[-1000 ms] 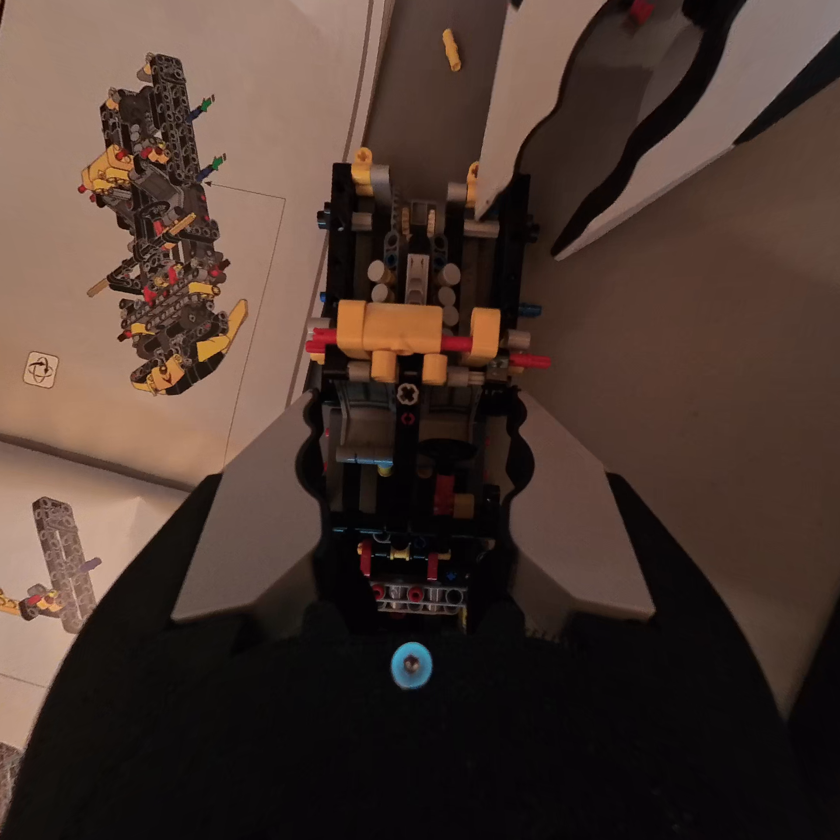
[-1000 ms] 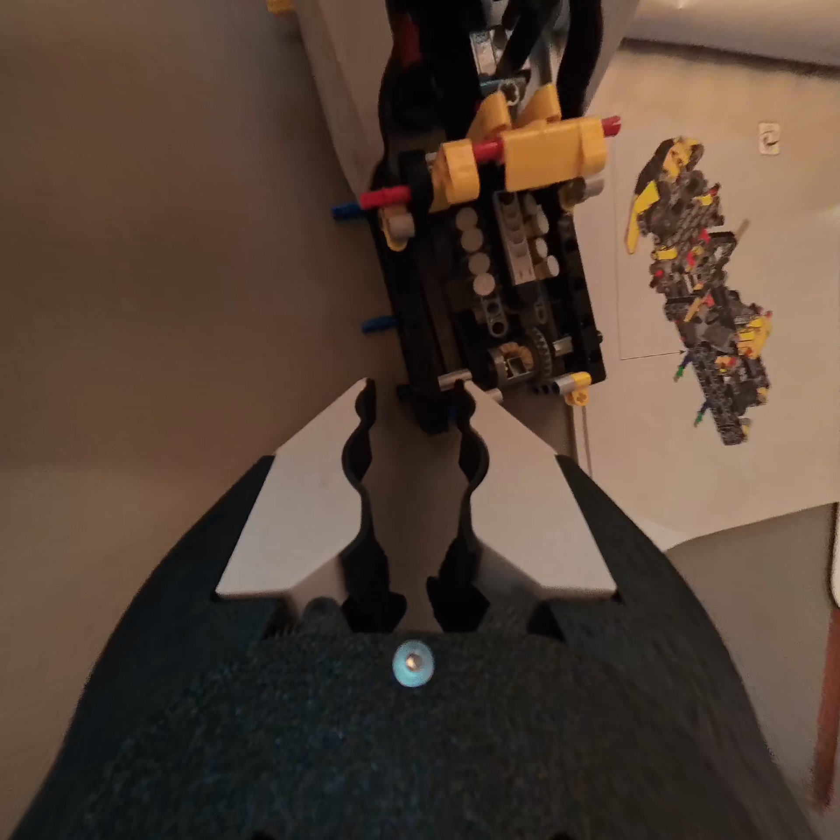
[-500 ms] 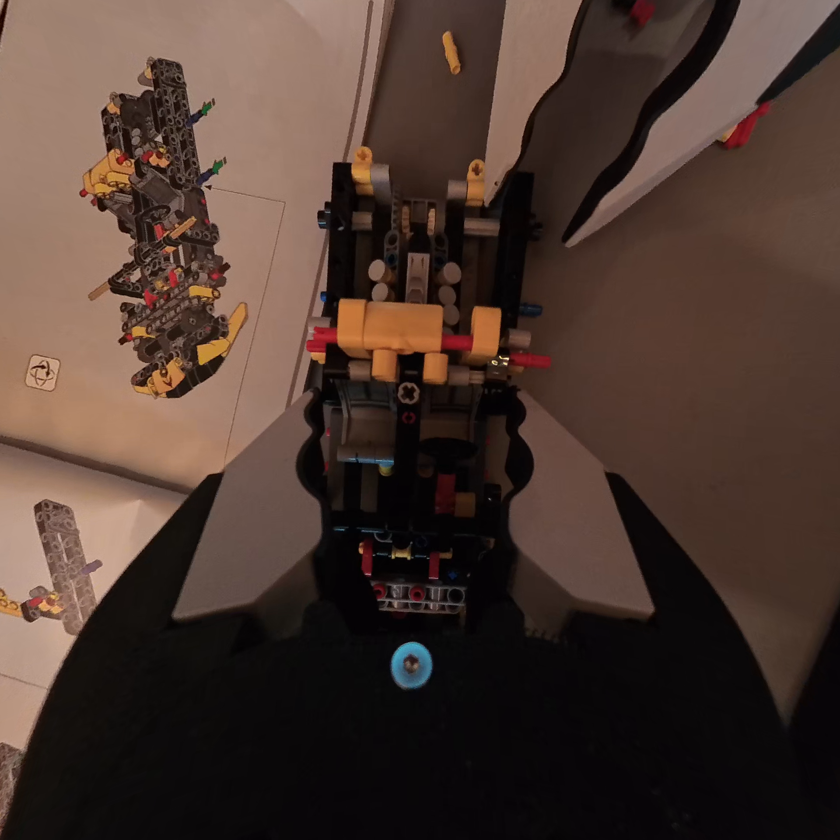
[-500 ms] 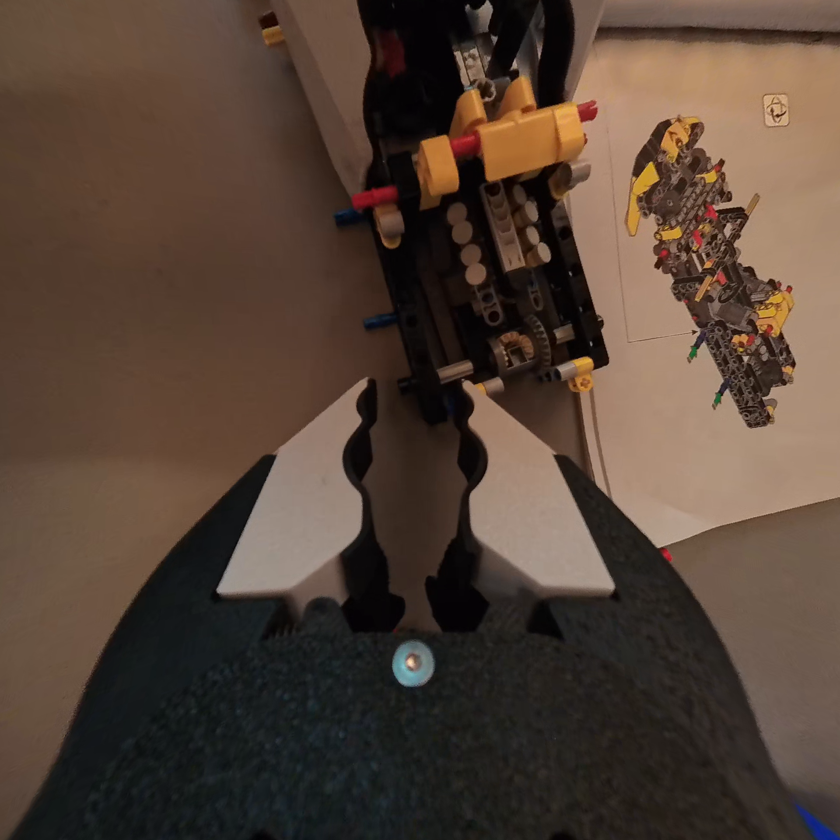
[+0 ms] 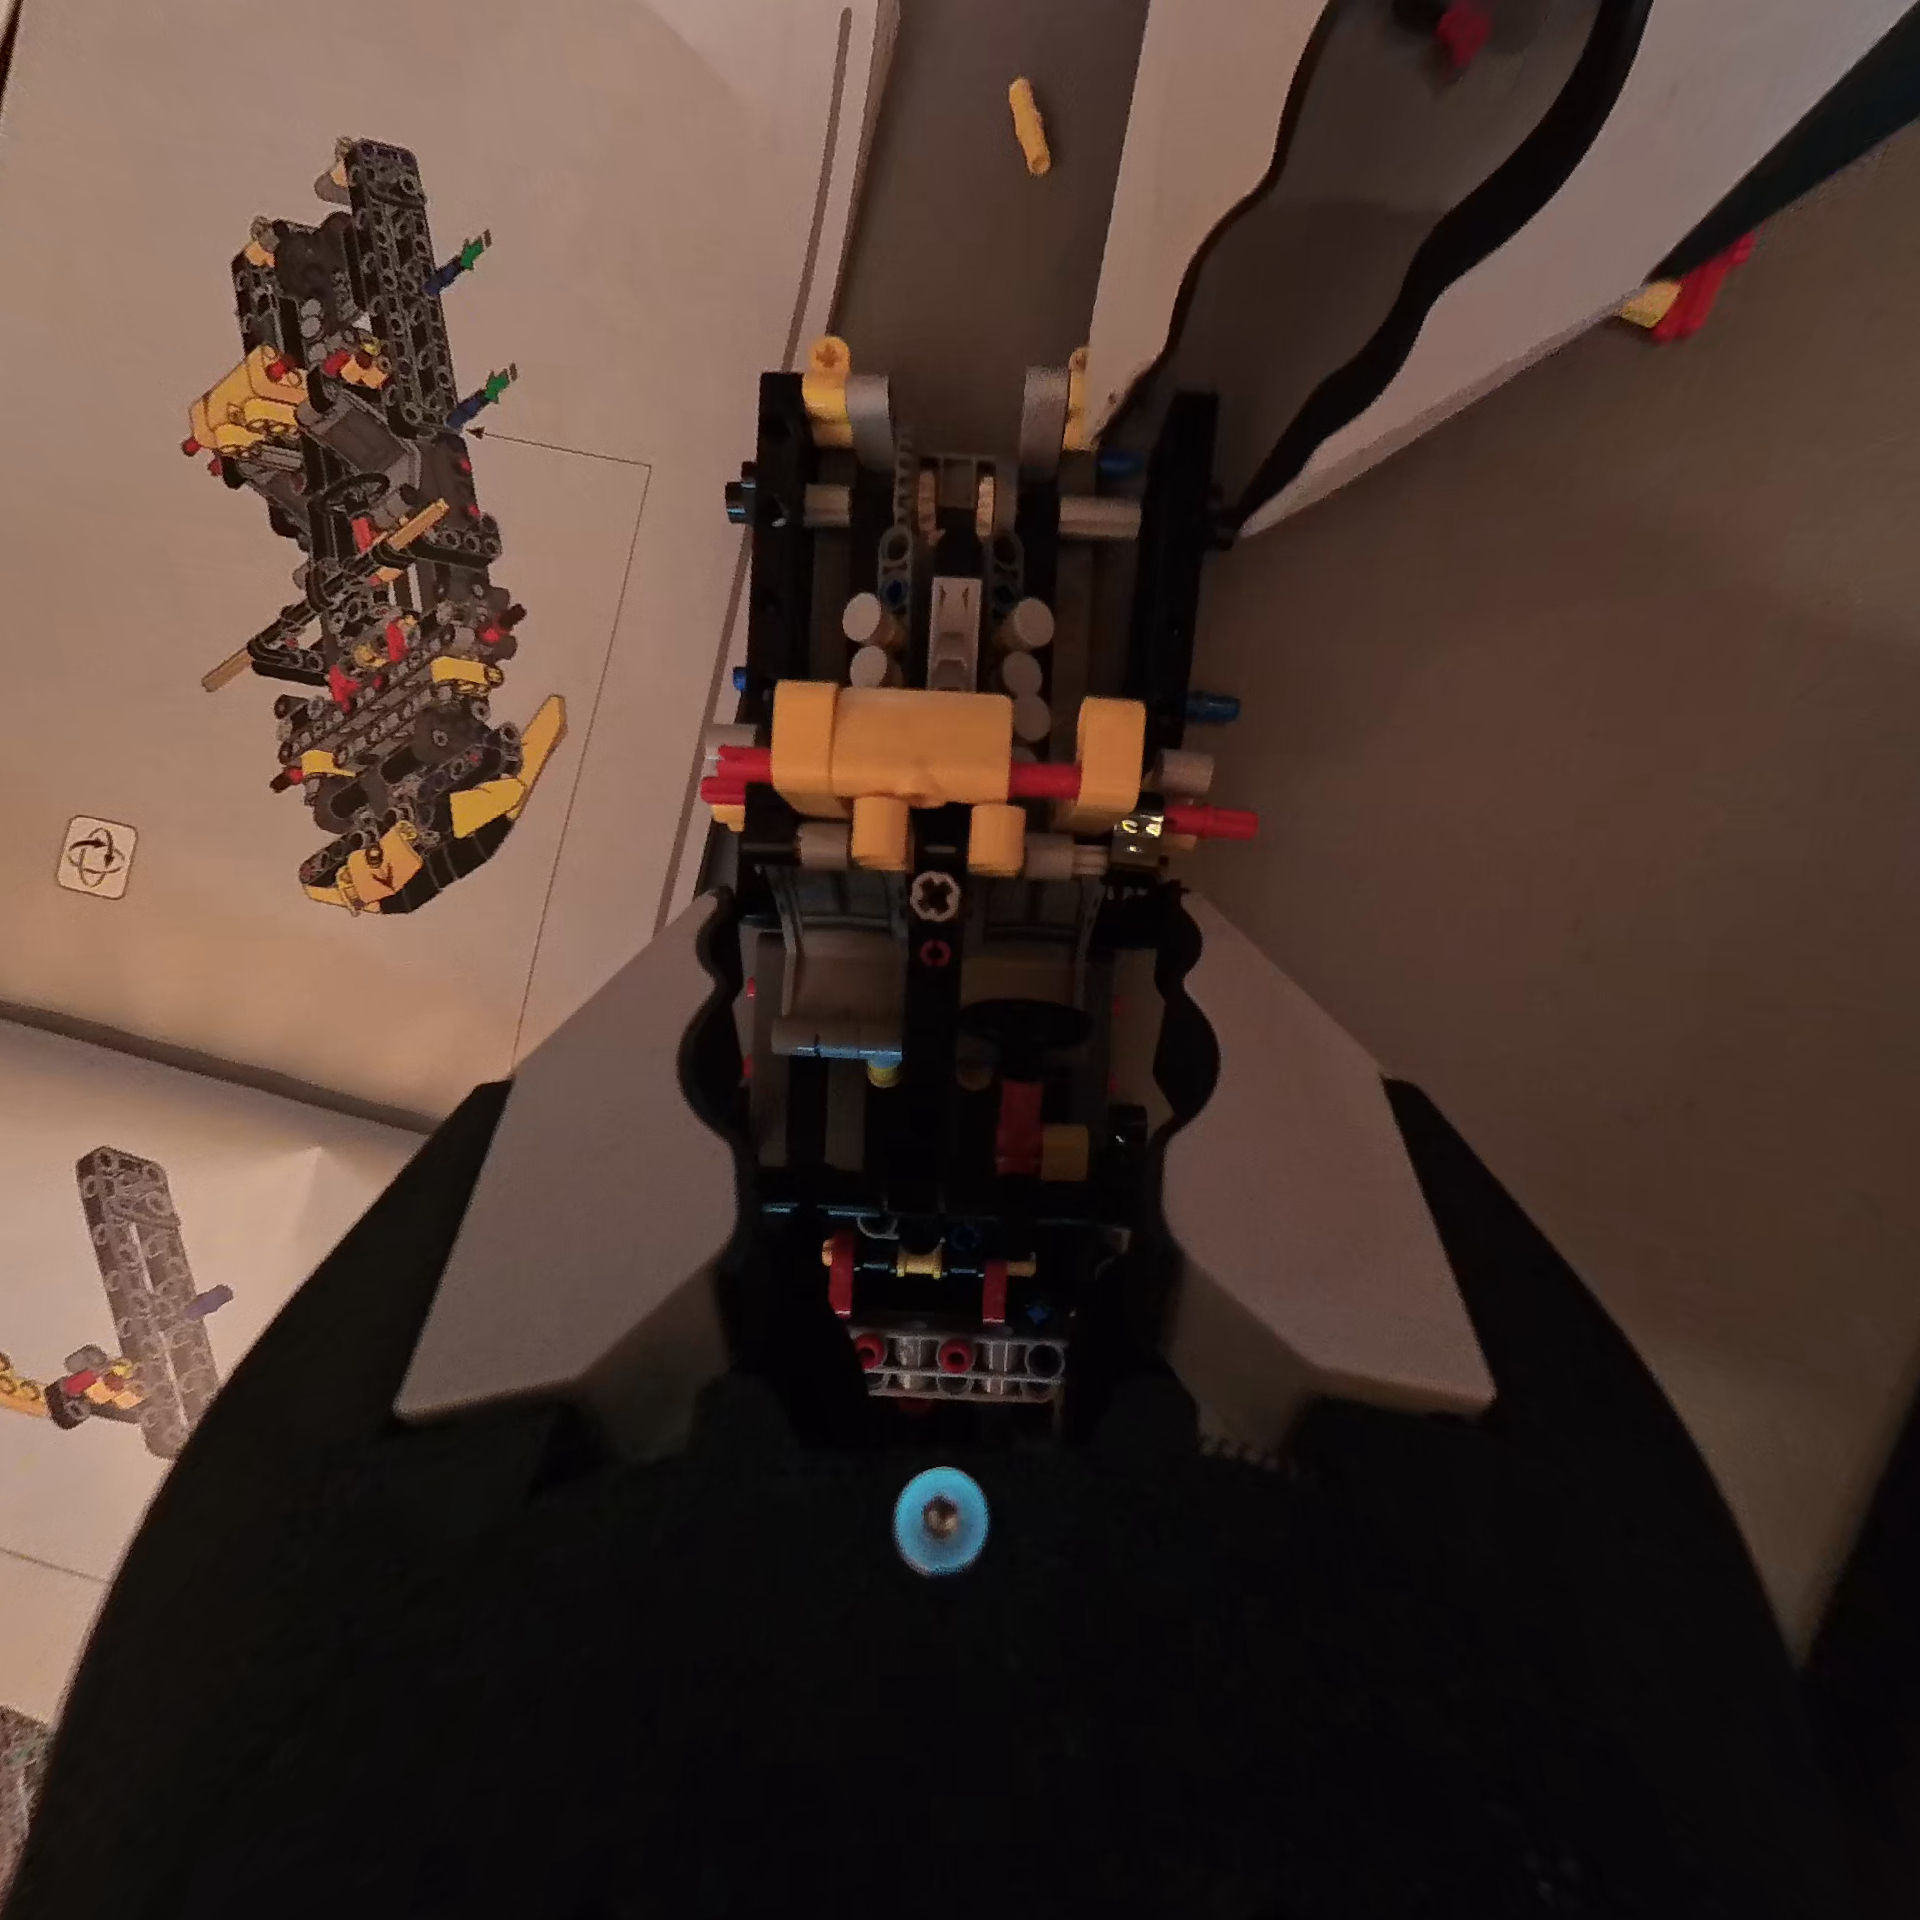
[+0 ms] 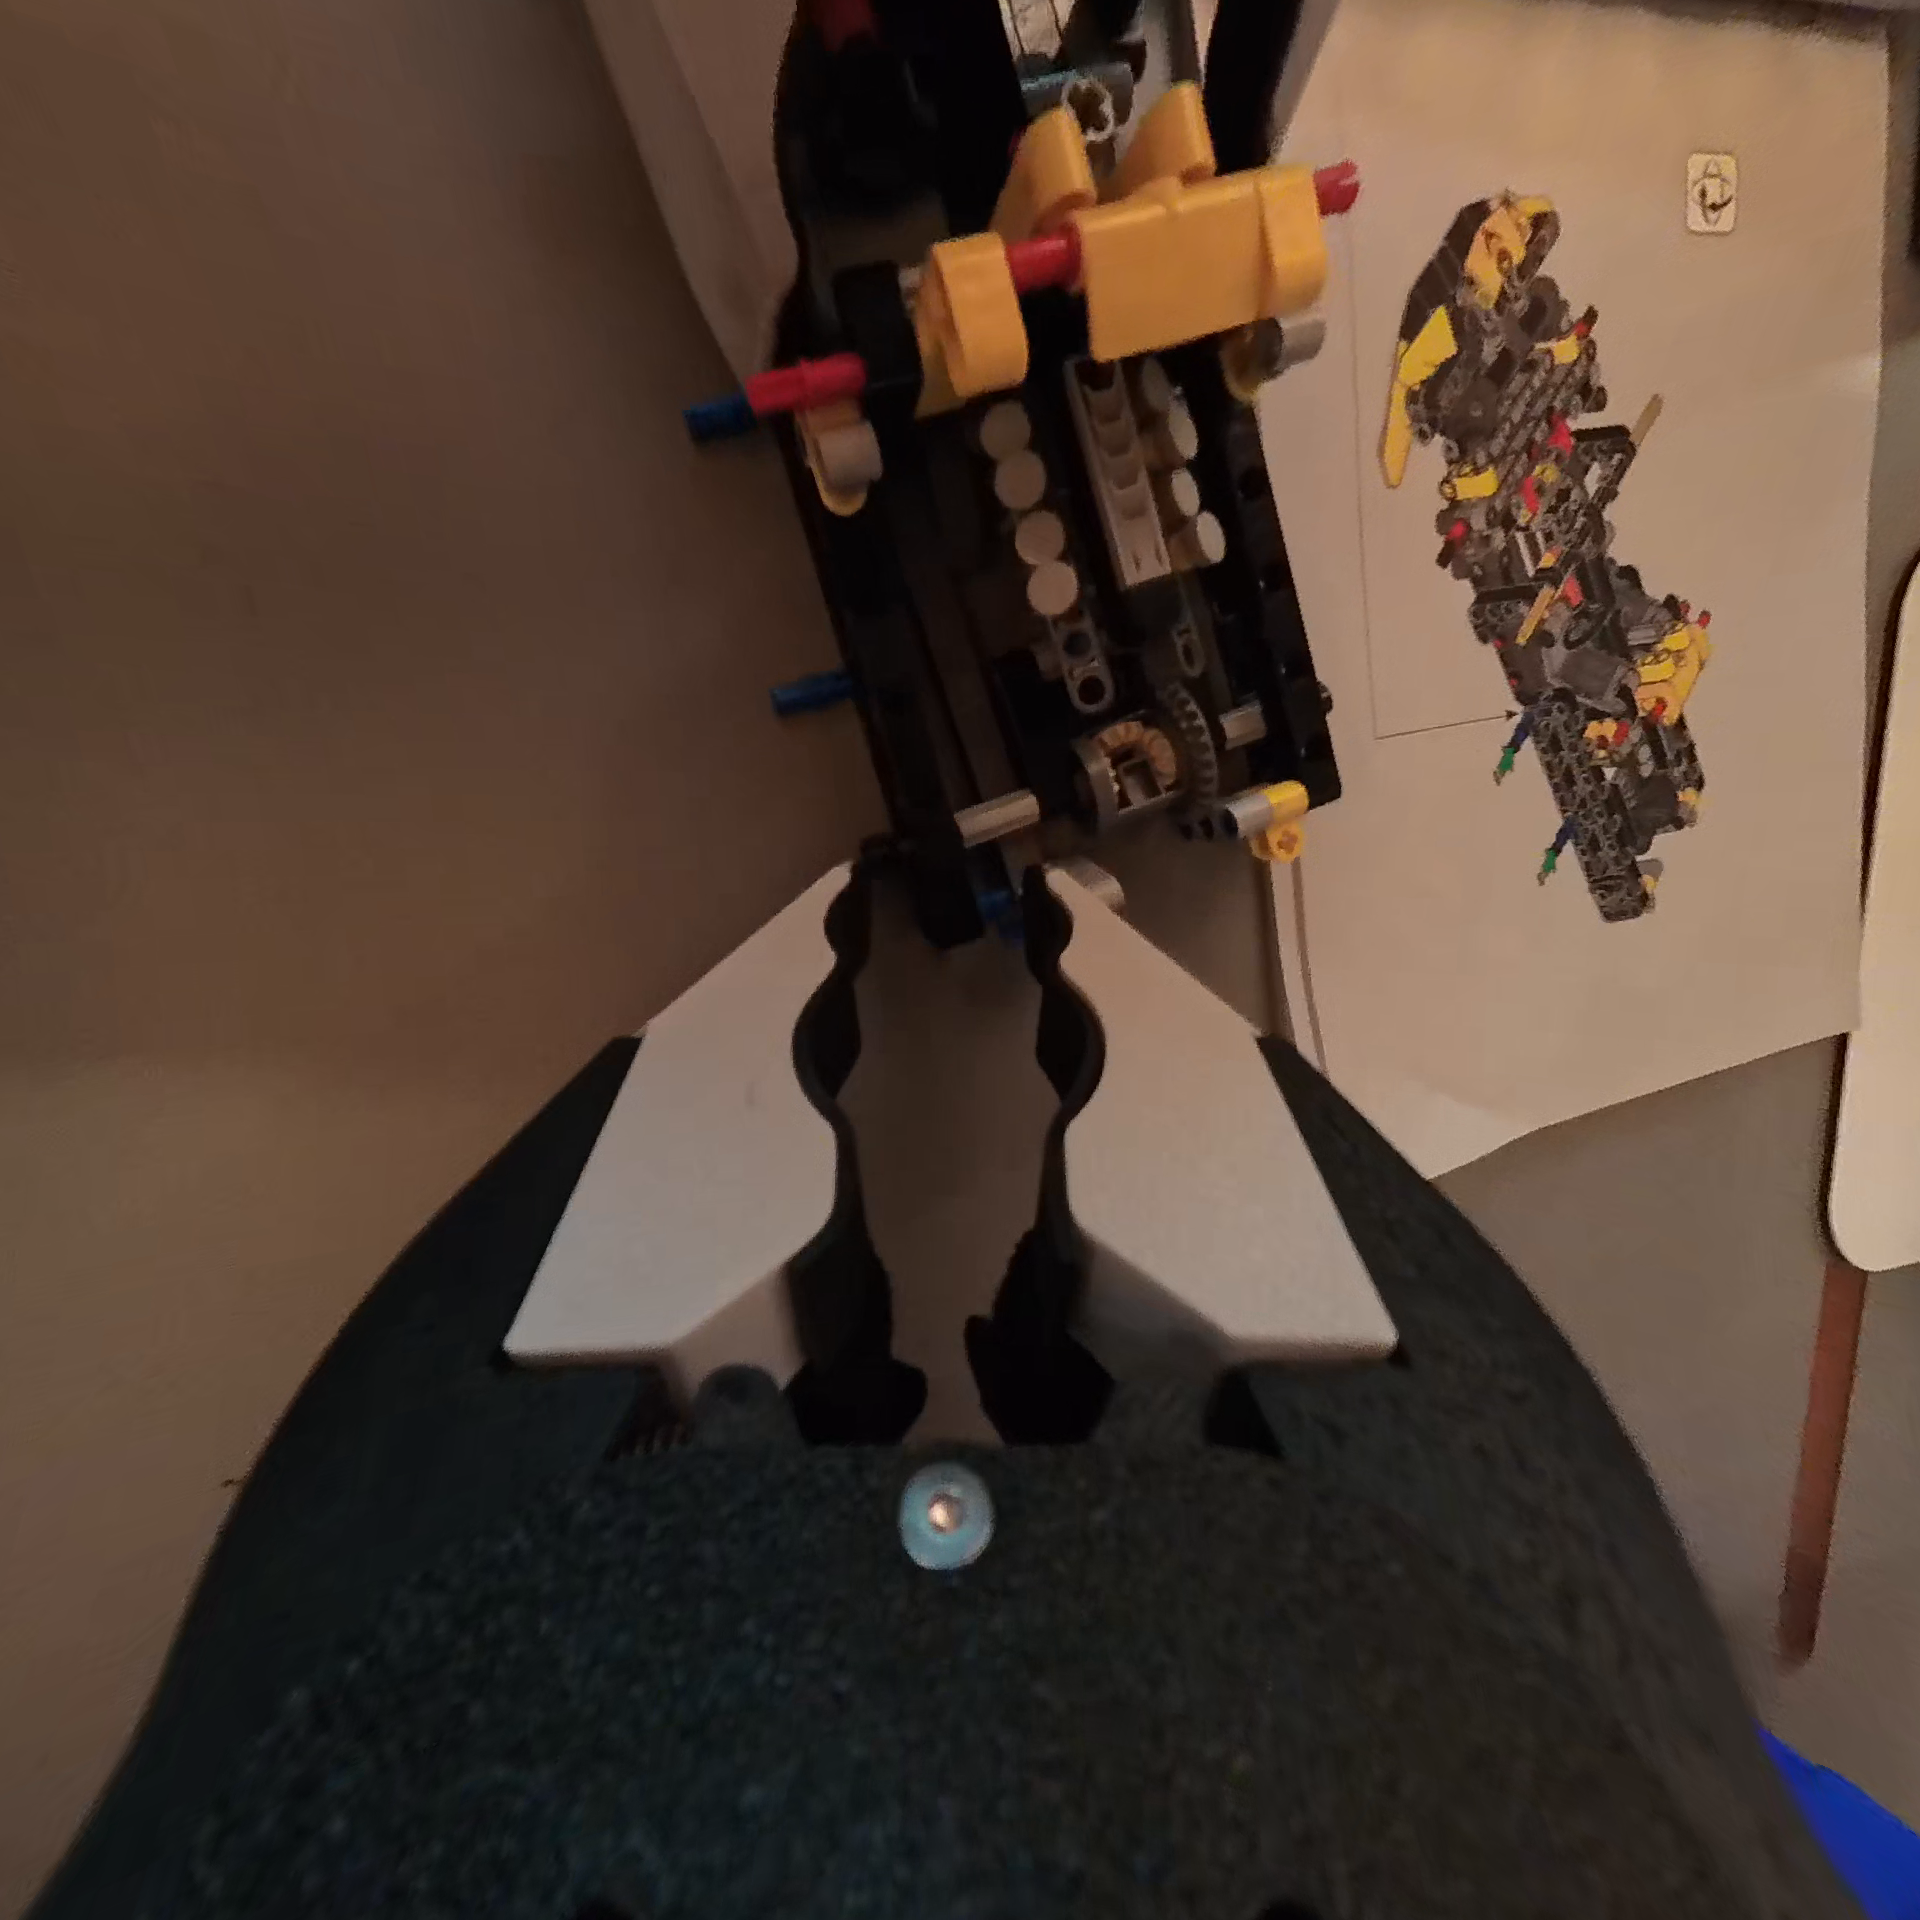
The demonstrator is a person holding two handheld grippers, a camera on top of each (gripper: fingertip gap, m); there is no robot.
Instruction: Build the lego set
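— What is the left gripper (image 5: 945, 914) doing?

— Its two pale fingers (image 5: 582, 1164) are clamped on the near end of the lego model (image 5: 966, 727), one against each black side beam. The model runs straight away from the camera, lifted above the table (image 5: 1558, 831).

— And the right gripper (image 6: 940, 894)?

— It comes in at the model's (image 6: 1049, 540) far end. The jaws stand a little apart, with the corner of one black side beam between the tips; whether they actually pinch it I cannot tell.

— What sits on the model?

— A yellow block (image 5: 914, 758) on a red axle (image 5: 1039, 779) crosses its middle, with blue pins (image 6: 810, 691) sticking out of one side and a tan gear (image 6: 1127, 774) near the end by the right gripper.

— Anything on the table around it?

— The open instruction booklet (image 5: 364, 520) lies just beside the model, showing a drawing of the build. A loose yellow pin (image 5: 1029, 125) lies beyond the model's far end, and a small red and yellow piece (image 5: 1688, 296) shows past the right gripper's finger.
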